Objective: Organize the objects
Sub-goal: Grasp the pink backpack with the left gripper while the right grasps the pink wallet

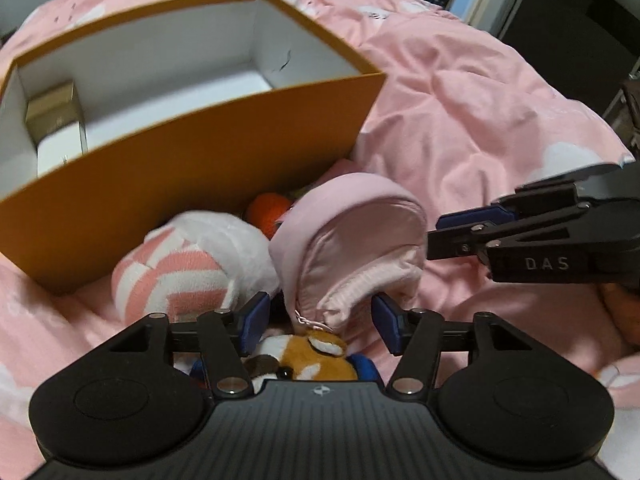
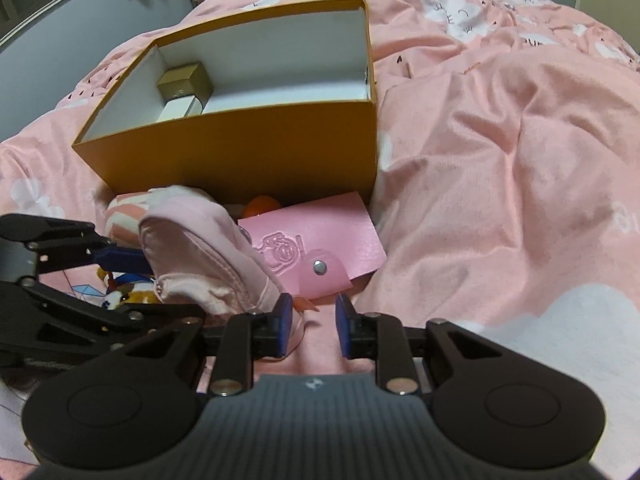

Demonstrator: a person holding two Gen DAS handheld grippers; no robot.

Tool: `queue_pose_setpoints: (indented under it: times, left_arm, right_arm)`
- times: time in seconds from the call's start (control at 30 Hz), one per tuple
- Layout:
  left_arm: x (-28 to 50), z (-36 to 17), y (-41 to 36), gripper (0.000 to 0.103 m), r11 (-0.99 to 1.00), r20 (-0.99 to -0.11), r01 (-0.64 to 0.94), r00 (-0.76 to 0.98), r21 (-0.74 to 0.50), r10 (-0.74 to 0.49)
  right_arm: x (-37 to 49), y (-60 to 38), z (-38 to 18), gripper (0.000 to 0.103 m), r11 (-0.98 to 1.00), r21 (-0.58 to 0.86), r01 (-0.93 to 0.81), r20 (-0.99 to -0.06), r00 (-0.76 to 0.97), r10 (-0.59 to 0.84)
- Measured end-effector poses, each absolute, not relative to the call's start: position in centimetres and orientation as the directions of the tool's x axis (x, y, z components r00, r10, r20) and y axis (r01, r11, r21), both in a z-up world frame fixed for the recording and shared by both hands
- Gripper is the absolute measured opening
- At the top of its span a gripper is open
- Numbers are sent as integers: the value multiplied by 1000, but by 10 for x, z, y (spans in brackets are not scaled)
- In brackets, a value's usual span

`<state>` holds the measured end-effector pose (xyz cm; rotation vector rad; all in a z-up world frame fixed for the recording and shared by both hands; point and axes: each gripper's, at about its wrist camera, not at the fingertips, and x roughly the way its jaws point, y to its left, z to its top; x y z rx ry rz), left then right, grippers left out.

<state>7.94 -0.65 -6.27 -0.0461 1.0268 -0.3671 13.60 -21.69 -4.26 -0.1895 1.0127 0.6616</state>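
Nearest the left wrist camera, the left gripper [image 1: 318, 326] hangs low over the bed with its jaws apart, the blue pads [image 1: 256, 320] flanking the lower edge of a pale pink pouch [image 1: 352, 248] without clearly pressing it. Under the jaws at 6 o'clock lies a small brown-and-white plush [image 1: 316, 356]. At 9 o'clock of the pouch sits a pink-and-white striped plush [image 1: 180, 276], and an orange ball [image 1: 268, 210] peeks out behind at 11 o'clock. Beyond them at 11 o'clock stands an open orange box [image 1: 192, 160], white inside, with a gold carton [image 1: 54, 110] in its left end. From 3 o'clock the right gripper [image 1: 440, 232] reaches in, its tips just beside the pouch; whether its jaws are parted cannot be told from this angle. A pink duvet [image 1: 480, 120] covers everything else.

From the right wrist camera, the right gripper [image 2: 312, 328] has its jaws apart, nothing between them, the left pad touching the pouch's [image 2: 200, 252] trailing edge. A pink snap-button card holder [image 2: 316, 248] lies at 12 o'clock, against the foot of the orange box [image 2: 240, 152]. The gold carton [image 2: 186, 80] stands inside at the box's 10 o'clock end. The left gripper [image 2: 120, 260] enters from 9 o'clock, one blue finger against the pouch. The pink duvet [image 2: 500, 160] spreads toward 3 o'clock.
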Motion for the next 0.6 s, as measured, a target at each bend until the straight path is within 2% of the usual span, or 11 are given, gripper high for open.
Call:
queue_pose_setpoints:
  times: [0.1, 0.17, 0.4, 0.47, 0.53, 0.6]
  left_arm:
    - [81, -65, -2, 42, 931, -811, 262, 467, -253, -352]
    - [80, -62, 0, 32, 931, -796, 255, 487, -263, -358]
    - [73, -33, 8, 27, 948, -786, 209, 531, -239, -315]
    - [73, -19, 16, 27, 959, -796, 158, 535, -235, -284]
    - [73, -7, 23, 27, 964, -784, 141, 560, -226, -266]
    - [75, -1, 30, 27, 970, -786, 112, 569, -215, -240]
  right_arm:
    - [143, -219, -47, 25, 805, 173, -567, -837, 347, 424]
    - [148, -222, -49, 25, 814, 210, -541, -837, 331, 436]
    - [170, -230, -58, 28, 831, 396, -391, -810, 277, 517]
    - [175, -232, -62, 44, 825, 451, -341, -796, 265, 544]
    - [181, -234, -67, 49, 816, 510, -271, -783, 247, 571]
    - [188, -235, -76, 49, 803, 564, -192, -773, 219, 595]
